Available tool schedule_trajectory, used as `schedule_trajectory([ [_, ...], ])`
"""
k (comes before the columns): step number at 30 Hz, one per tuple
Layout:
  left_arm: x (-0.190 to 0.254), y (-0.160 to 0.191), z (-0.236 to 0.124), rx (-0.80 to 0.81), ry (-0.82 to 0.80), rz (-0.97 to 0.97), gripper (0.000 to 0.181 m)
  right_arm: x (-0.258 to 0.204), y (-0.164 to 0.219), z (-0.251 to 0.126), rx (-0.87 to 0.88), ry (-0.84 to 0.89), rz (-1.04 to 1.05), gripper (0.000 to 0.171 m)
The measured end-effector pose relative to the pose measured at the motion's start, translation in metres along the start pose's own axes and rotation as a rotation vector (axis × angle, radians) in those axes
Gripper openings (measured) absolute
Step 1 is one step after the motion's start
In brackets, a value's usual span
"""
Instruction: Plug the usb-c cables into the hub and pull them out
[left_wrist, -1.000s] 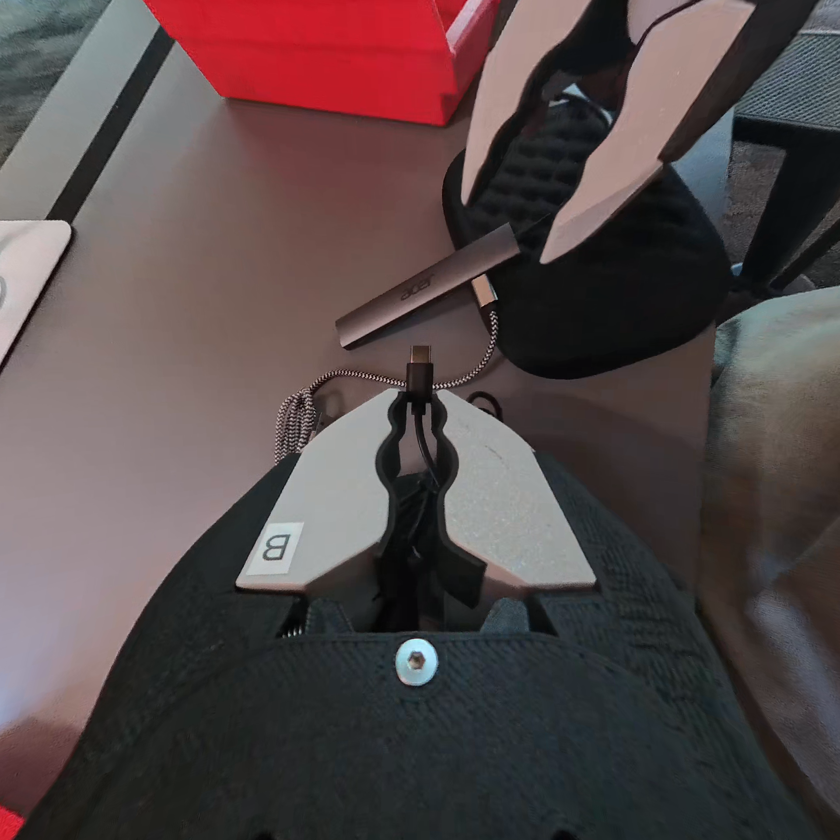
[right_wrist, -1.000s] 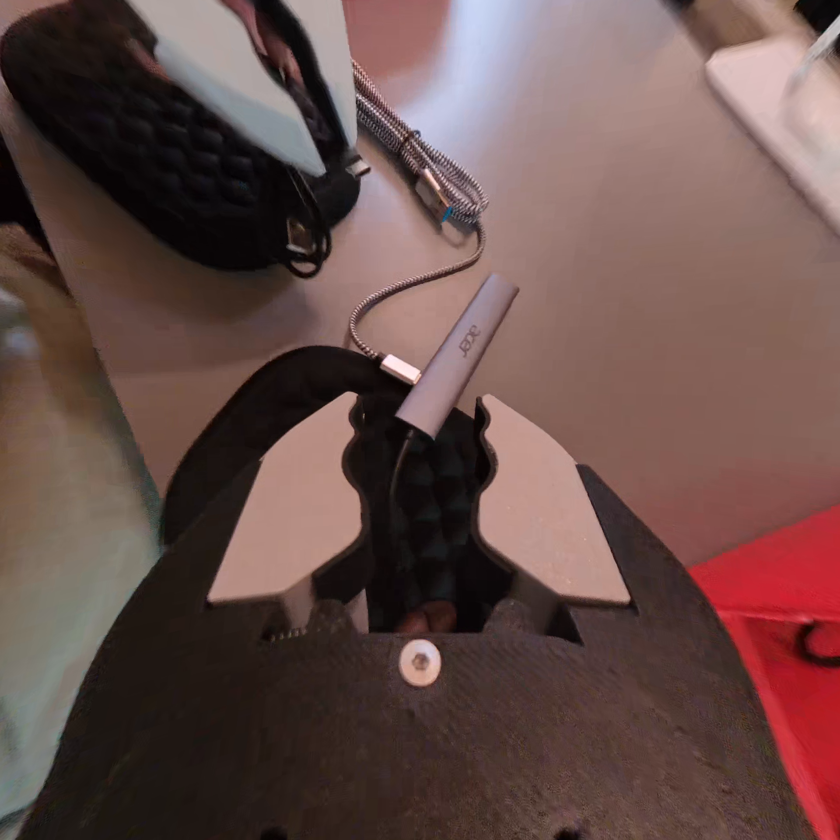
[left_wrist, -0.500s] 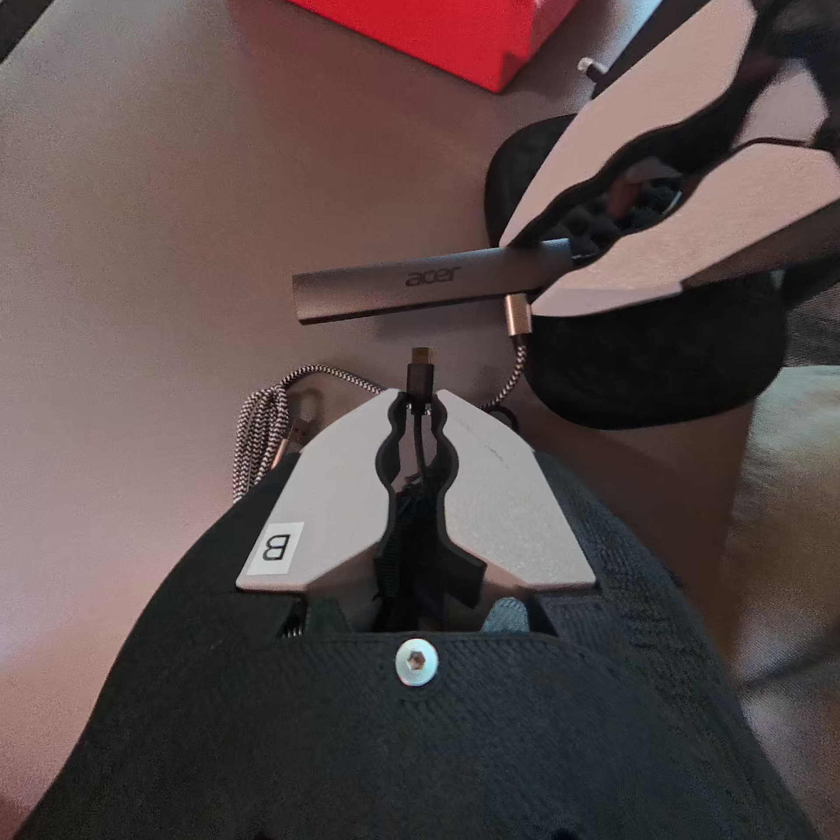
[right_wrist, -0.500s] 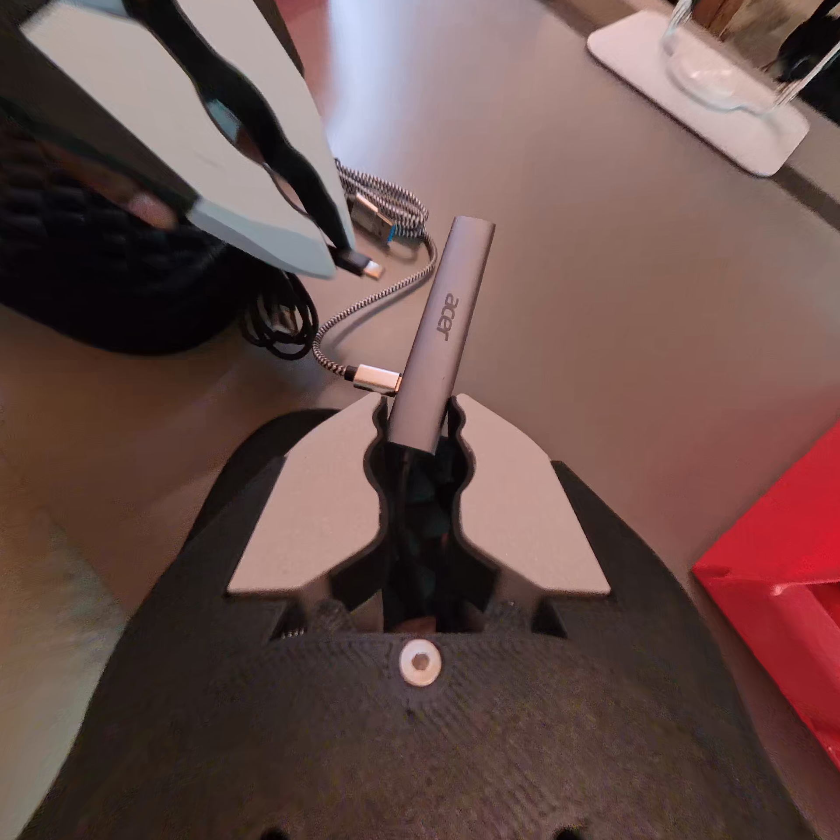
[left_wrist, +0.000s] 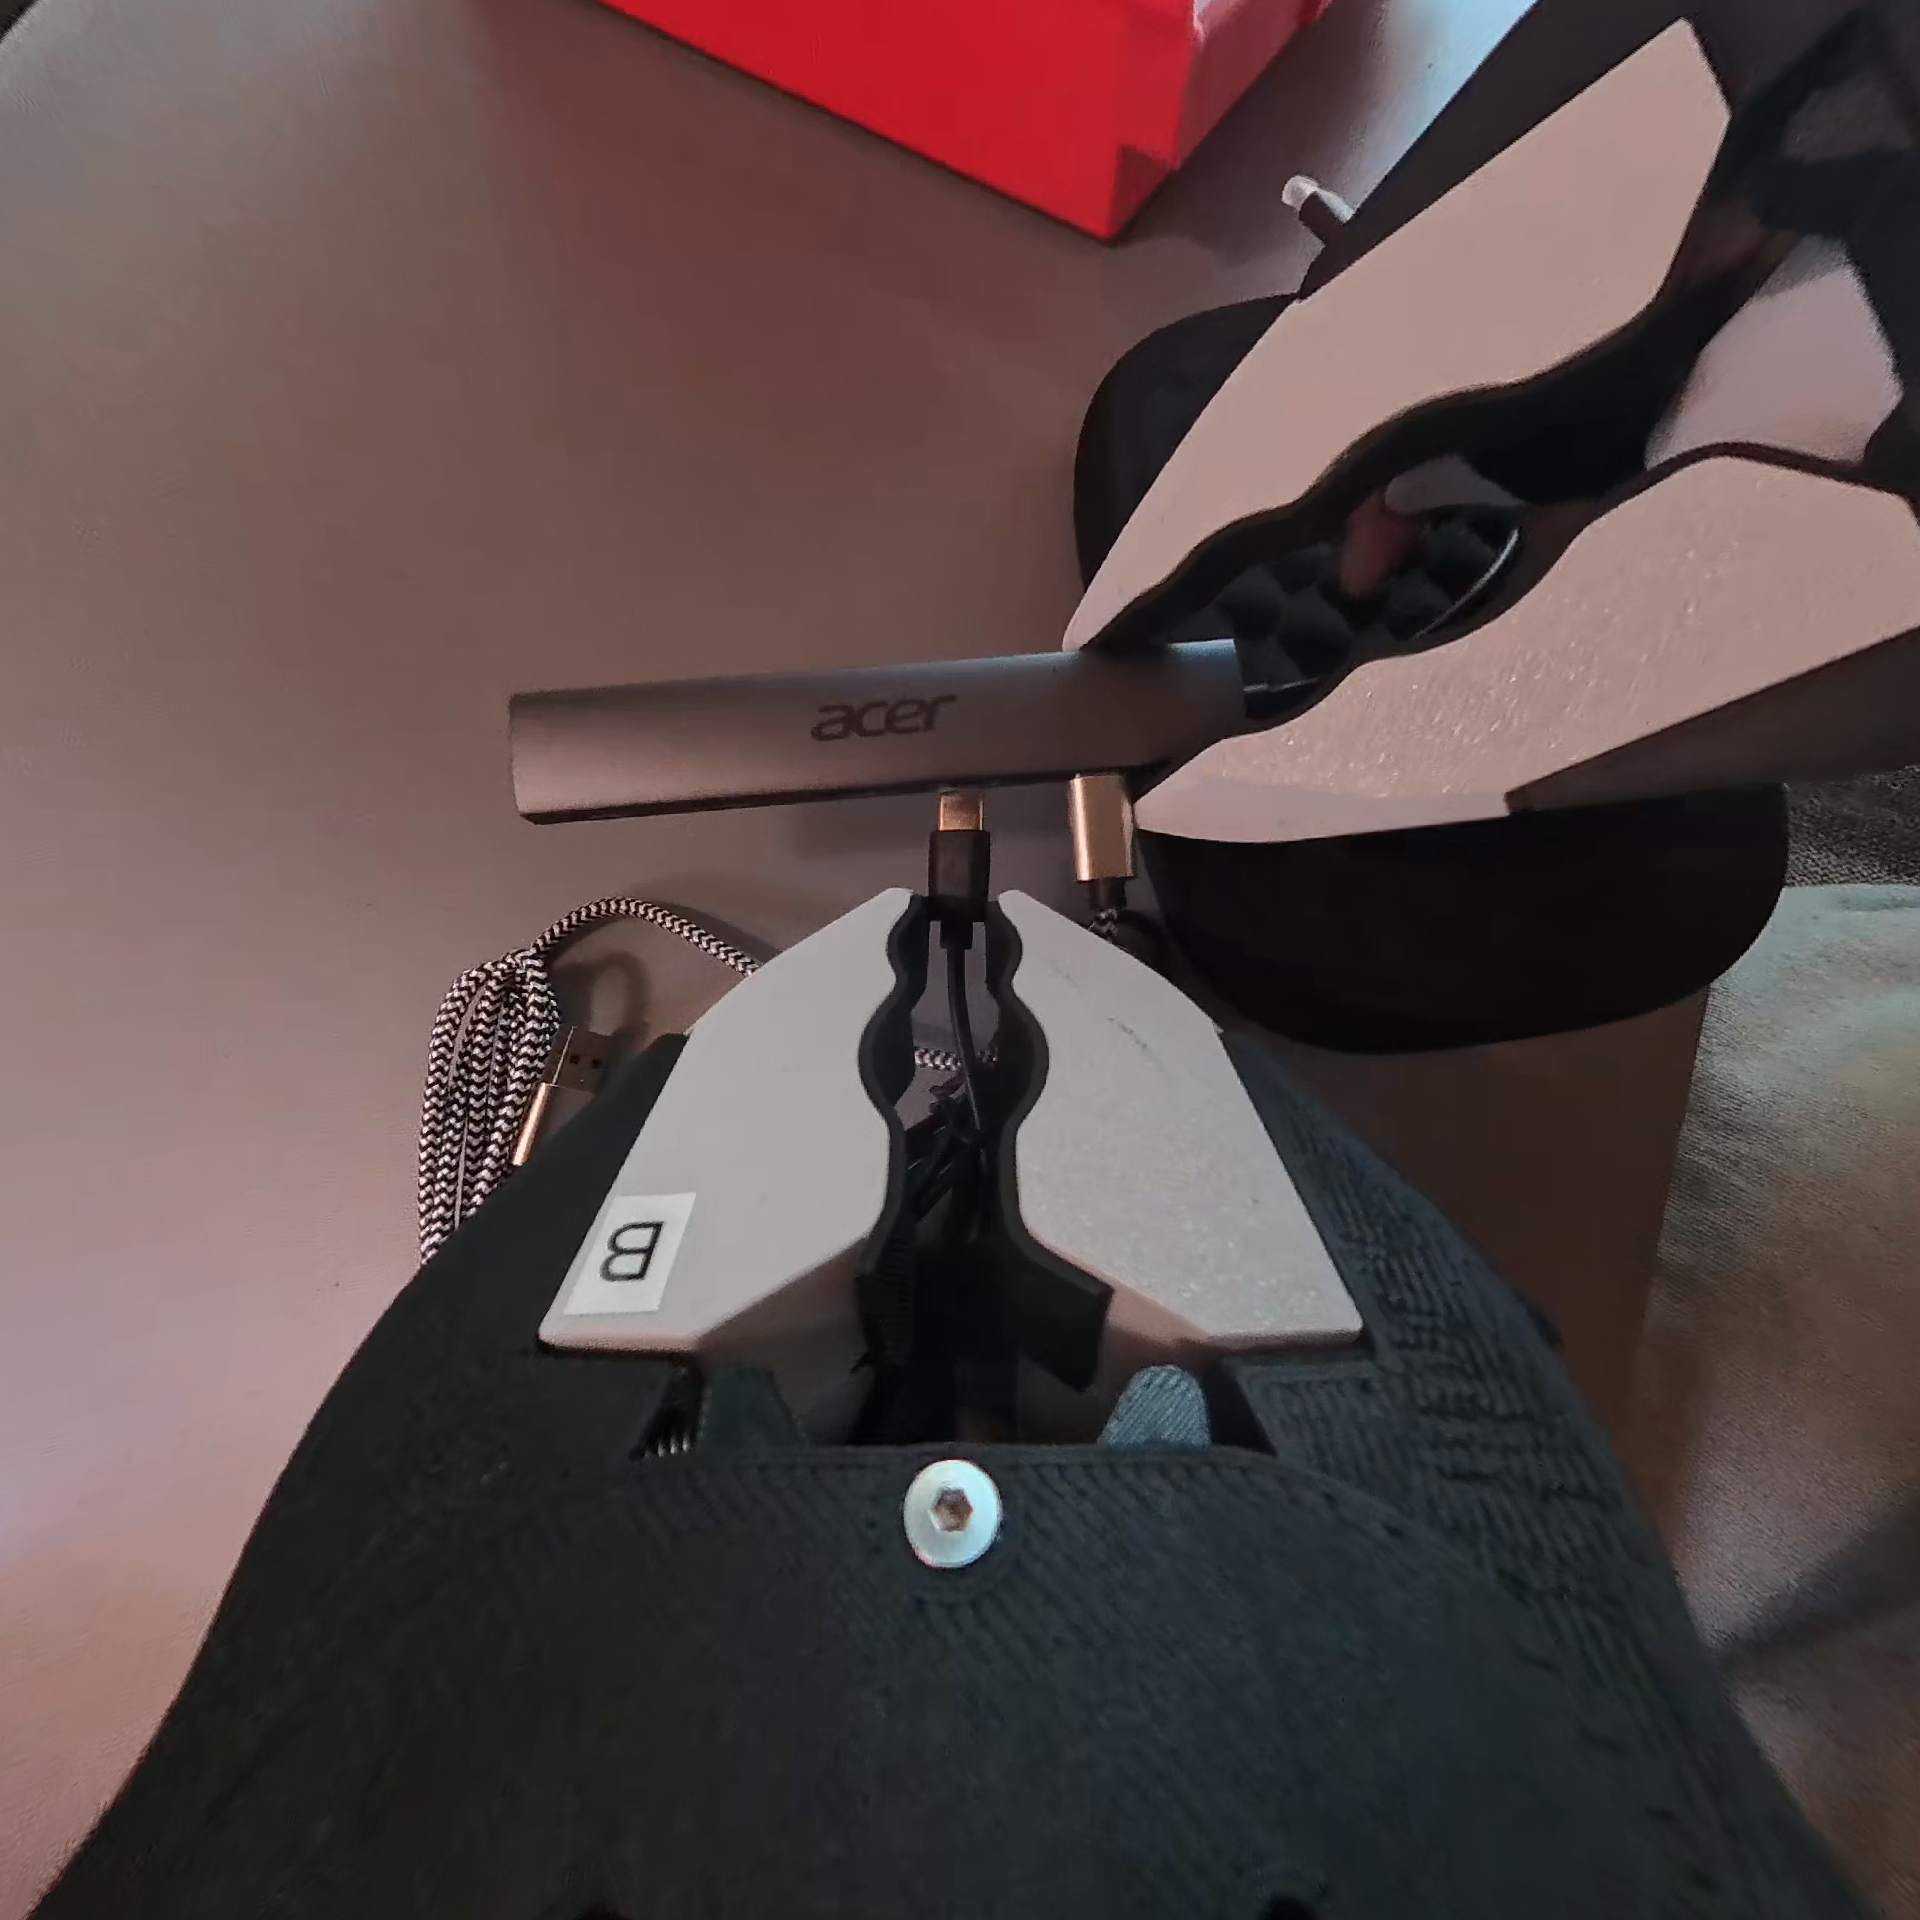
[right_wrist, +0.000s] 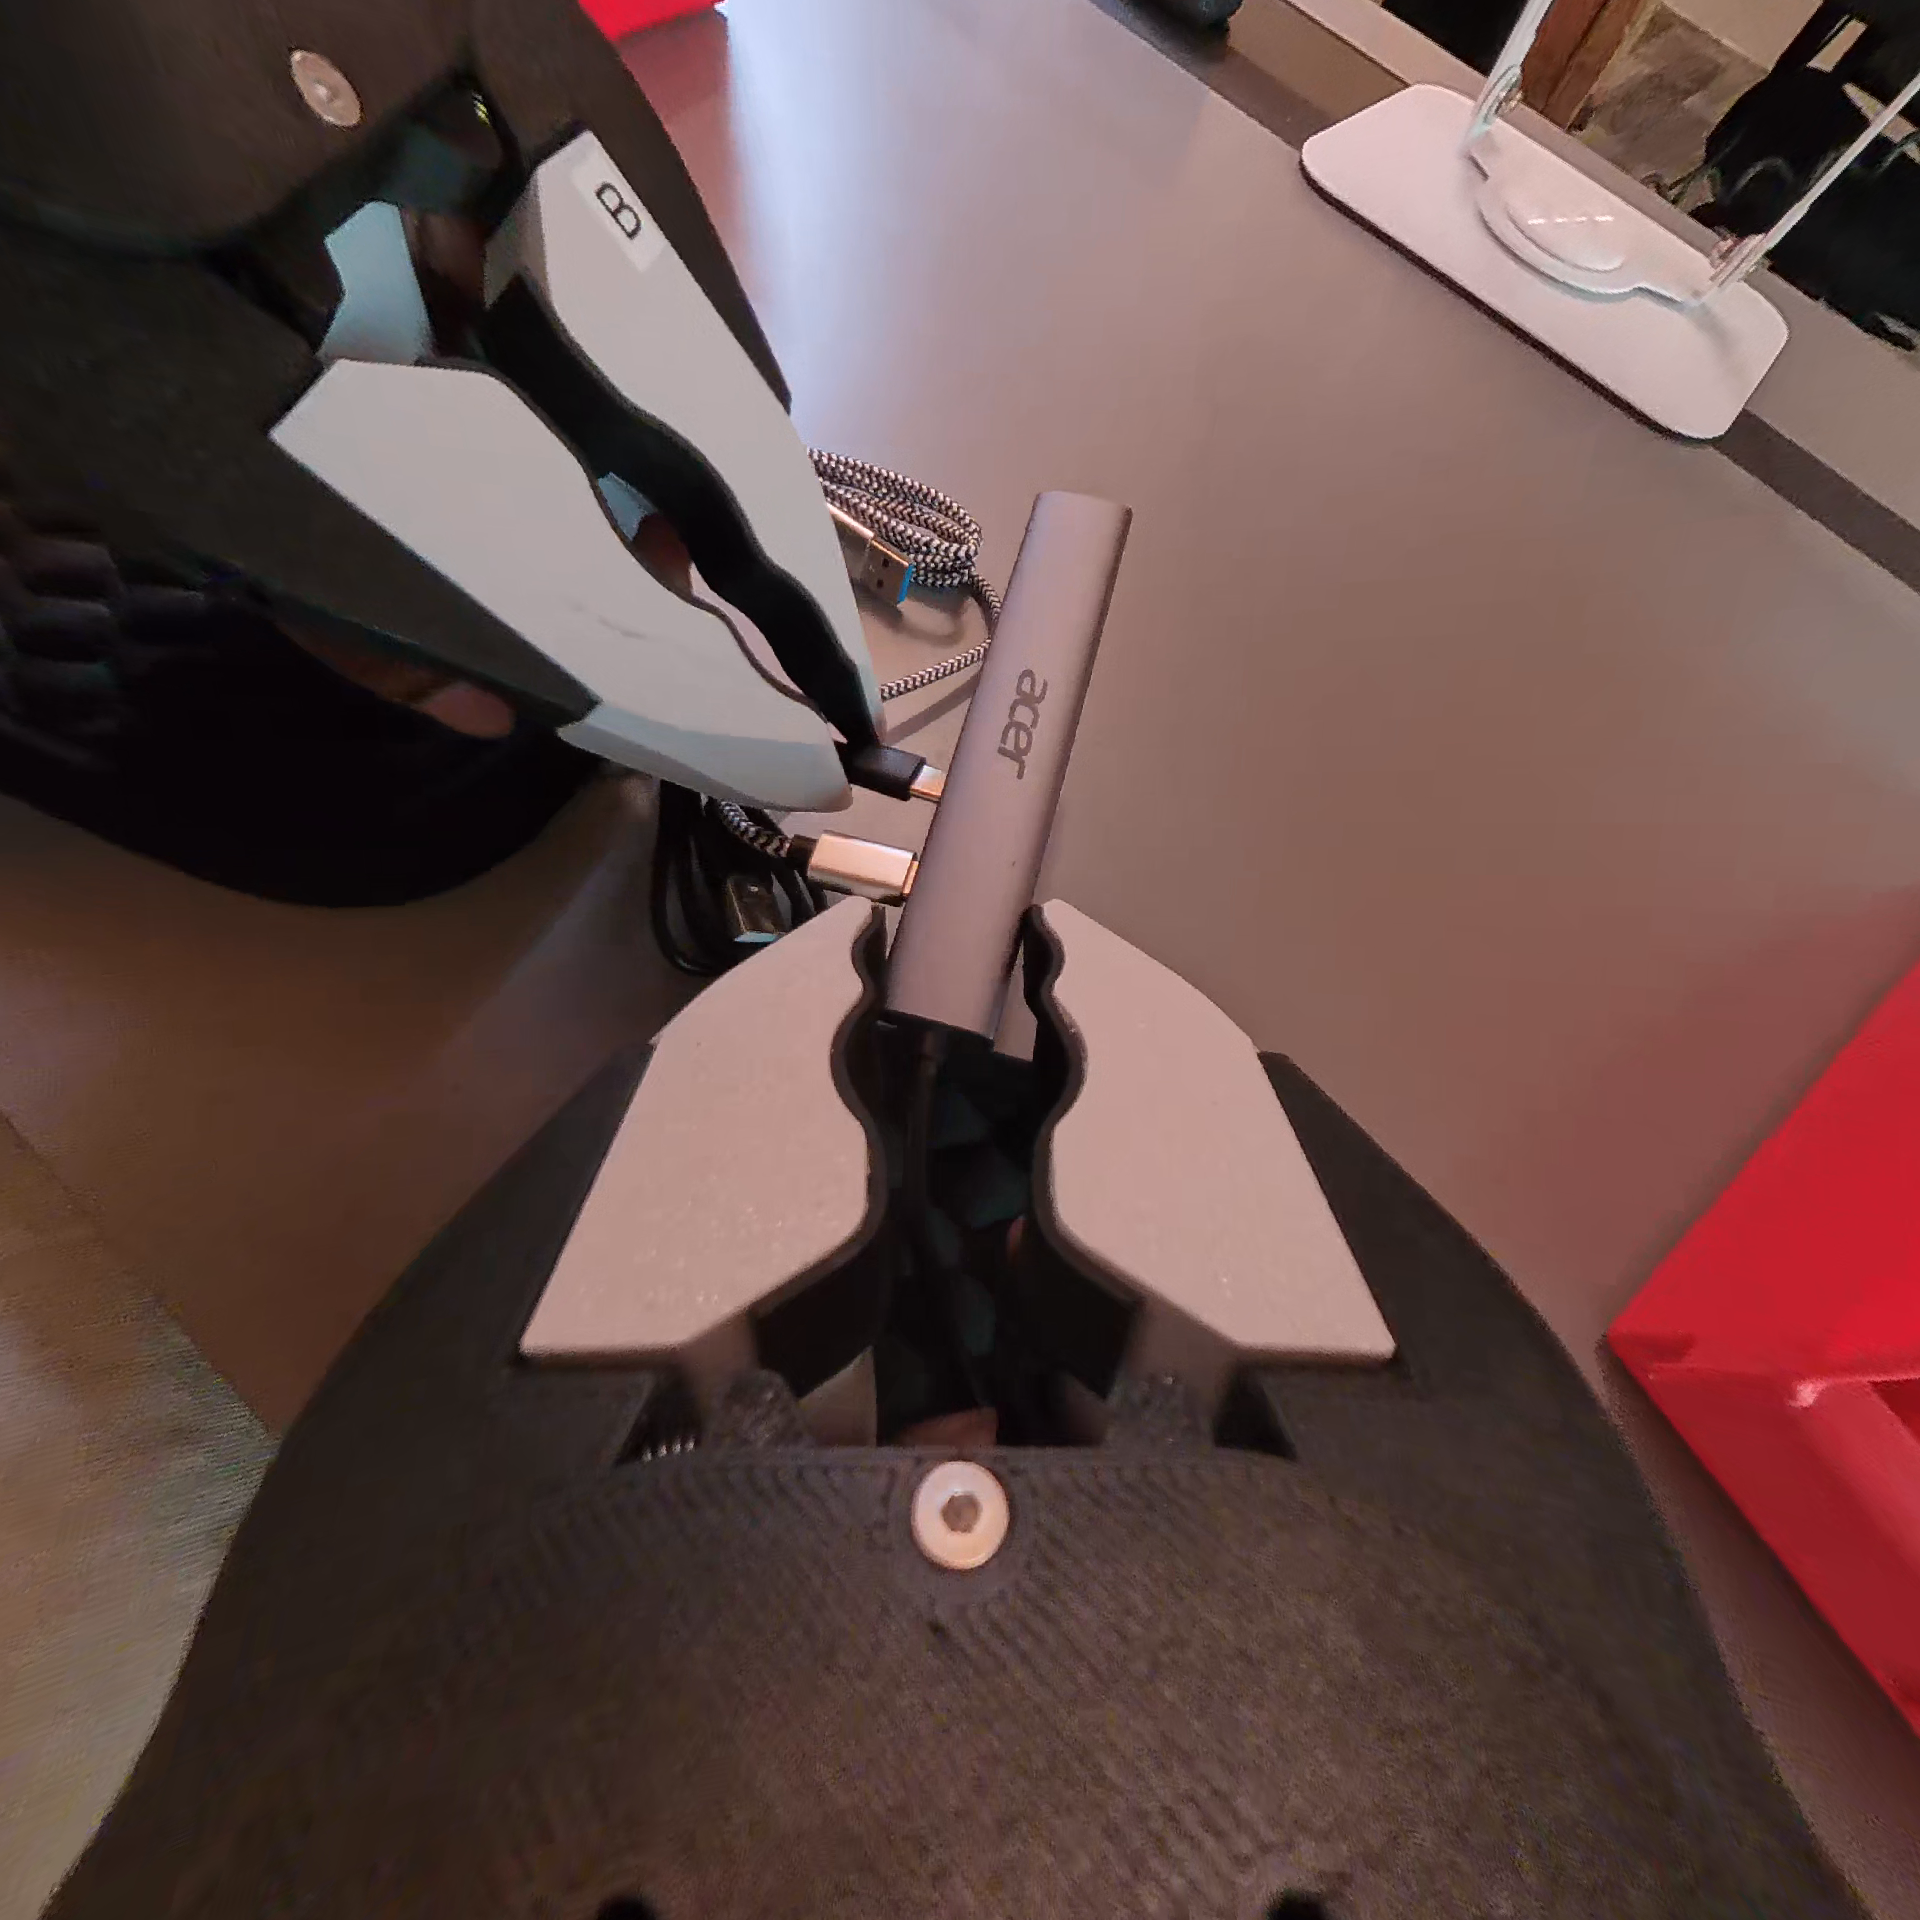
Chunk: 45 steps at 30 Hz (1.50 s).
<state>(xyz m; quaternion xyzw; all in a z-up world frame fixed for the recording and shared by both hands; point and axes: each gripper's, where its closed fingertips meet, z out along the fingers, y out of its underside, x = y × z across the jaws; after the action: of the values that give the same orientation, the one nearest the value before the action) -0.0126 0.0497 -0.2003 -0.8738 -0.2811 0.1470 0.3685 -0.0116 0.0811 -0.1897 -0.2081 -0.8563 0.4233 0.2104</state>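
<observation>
- Left gripper (left_wrist: 954, 902) has its jaws clamped on the black usb-c plug (left_wrist: 958, 854), whose tip meets the hub (left_wrist: 831, 743) beside the silver plug (left_wrist: 1101, 840).
- Right gripper (right_wrist: 954, 914), jaws clamped on the hub's end, holds it above the table (right_wrist: 1351, 623).
- Keep the plug square to the port and push straight.

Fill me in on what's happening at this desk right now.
A person works two handheld grippers. The right gripper is shut on one end of a slim grey hub, holding it off the desk. The left gripper is shut on a black usb-c plug, its metal tip right at the hub's side, not fully seated. A braided cable's silver plug already sits in the neighbouring port. A red box lies behind.
</observation>
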Motion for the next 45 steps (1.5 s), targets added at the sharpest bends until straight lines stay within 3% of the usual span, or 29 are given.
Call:
schedule_trajectory([
  [18, -0.003, 0.002, 0.002, -0.044, -0.156, 0.036, 0.011, -0.002, 0.001, 0.006, -0.032, 0.080, -0.047, 0.024],
  [23, -0.004, 0.001, 0.003, -0.029, -0.126, 0.027, 0.010, -0.003, 0.000, 0.007, -0.046, 0.141, -0.154, 0.025],
  [30, 0.000, 0.000, 0.003, 0.066, -0.065, 0.036, 0.010, -0.007, -0.006, 0.003, 0.039, 0.071, -0.209, 0.026],
  [36, 0.004, -0.003, 0.004, 0.088, -0.009, 0.021, 0.010, -0.015, 0.004, 0.007, -0.003, 0.029, -0.297, 0.027],
  [45, -0.003, -0.005, -0.004, 0.097, -0.017, -0.023, 0.021, 0.000, -0.006, -0.002, 0.085, 0.035, -0.119, 0.024],
])
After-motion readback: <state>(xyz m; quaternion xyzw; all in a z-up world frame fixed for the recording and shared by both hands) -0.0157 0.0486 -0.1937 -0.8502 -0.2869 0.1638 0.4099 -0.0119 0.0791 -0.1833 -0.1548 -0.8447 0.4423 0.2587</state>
